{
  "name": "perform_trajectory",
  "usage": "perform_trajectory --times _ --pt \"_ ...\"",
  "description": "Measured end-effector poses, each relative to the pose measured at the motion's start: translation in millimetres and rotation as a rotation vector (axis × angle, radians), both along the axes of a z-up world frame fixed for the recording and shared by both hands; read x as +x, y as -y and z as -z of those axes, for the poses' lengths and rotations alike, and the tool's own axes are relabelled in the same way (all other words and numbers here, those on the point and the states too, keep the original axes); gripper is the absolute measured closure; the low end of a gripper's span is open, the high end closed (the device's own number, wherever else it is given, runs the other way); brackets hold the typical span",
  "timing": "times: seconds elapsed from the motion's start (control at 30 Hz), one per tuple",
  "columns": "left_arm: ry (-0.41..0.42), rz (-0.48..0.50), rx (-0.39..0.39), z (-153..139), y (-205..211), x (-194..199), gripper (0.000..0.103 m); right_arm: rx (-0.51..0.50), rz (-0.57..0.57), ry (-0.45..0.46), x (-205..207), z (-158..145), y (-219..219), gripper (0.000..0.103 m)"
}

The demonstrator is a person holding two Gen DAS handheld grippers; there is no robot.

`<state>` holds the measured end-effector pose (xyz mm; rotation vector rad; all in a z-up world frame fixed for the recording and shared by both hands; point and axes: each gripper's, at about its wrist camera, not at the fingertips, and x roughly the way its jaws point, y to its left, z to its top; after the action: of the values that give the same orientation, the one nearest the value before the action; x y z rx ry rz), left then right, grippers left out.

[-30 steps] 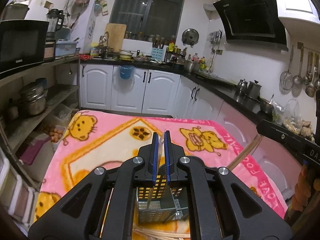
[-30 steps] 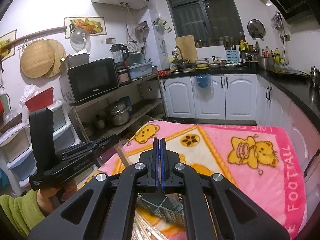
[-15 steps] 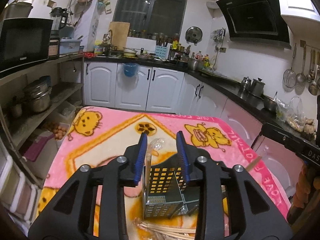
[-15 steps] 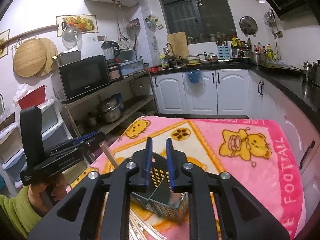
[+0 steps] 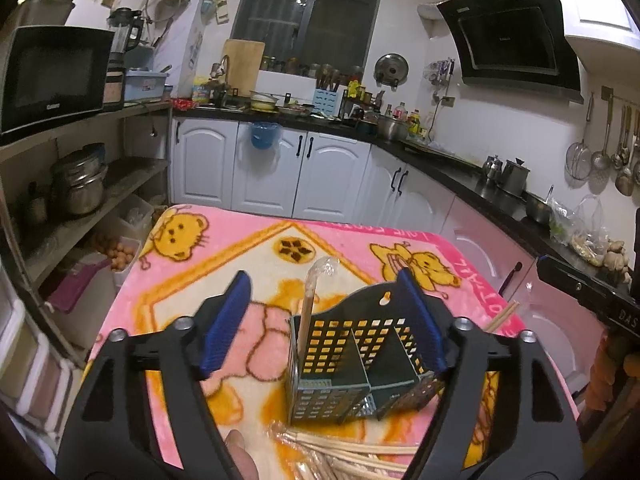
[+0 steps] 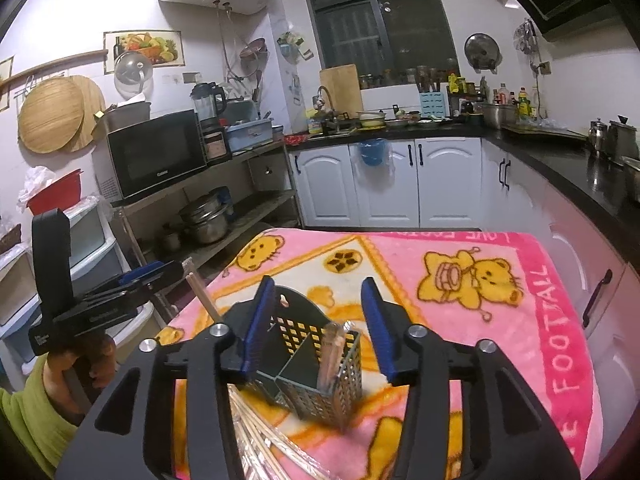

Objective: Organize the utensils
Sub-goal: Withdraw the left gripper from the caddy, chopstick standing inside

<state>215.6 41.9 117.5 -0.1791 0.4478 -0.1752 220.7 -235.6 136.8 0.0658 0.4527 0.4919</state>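
A dark perforated utensil holder [image 5: 352, 364] with several compartments stands on the pink bear blanket [image 5: 256, 256]. A plastic-wrapped pair of chopsticks [image 5: 310, 304] stands upright in its left compartment. My left gripper [image 5: 324, 320] is open and empty above the holder. In the right wrist view the holder [image 6: 316, 376] holds another wrapped pair [image 6: 332, 352]. My right gripper [image 6: 318, 328] is open and empty over it. A pile of wrapped chopsticks [image 5: 344, 458] lies on the blanket in front of the holder, also in the right wrist view [image 6: 264, 436].
The table's edges drop to the floor on all sides. A shelf with pots [image 5: 80, 188] and a microwave [image 5: 52, 76] stands left. White cabinets [image 5: 280, 172] and a black counter [image 5: 480, 184] run behind and right. The other gripper [image 6: 92, 300] appears at left.
Both grippers went from shut to wide open. Each let go of a wrapped pair of chopsticks, which now stand in the holder. Both grippers rose and drew back a little.
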Motion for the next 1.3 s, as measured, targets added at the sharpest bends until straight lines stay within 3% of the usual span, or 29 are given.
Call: perform_trajectory --times 0.07,0.13,0.33,0.87,1.3 --pt "-0.007 0.005 -0.014 2.4 -0.3 -2.4 0.021 -0.004 0.008 0.003 -3.9 1.9 1.9 0.053" --pt "-0.012 0.006 -0.014 4.6 -0.6 -4.8 0.019 -0.008 0.013 0.007 -7.9 4.6 3.4 0.048" --pt "-0.015 0.005 -0.009 9.6 3.2 -15.0 0.011 -0.021 0.020 0.006 -19.9 13.0 5.7 0.043" --pt "-0.045 -0.024 -0.022 28.4 -8.8 -33.4 0.011 -0.051 0.002 -0.009 -52.3 33.5 5.7 0.042" --pt "-0.094 -0.040 -0.044 51.6 -13.5 -43.6 0.011 -0.069 -0.016 -0.072 -64.6 61.0 2.8 0.042"
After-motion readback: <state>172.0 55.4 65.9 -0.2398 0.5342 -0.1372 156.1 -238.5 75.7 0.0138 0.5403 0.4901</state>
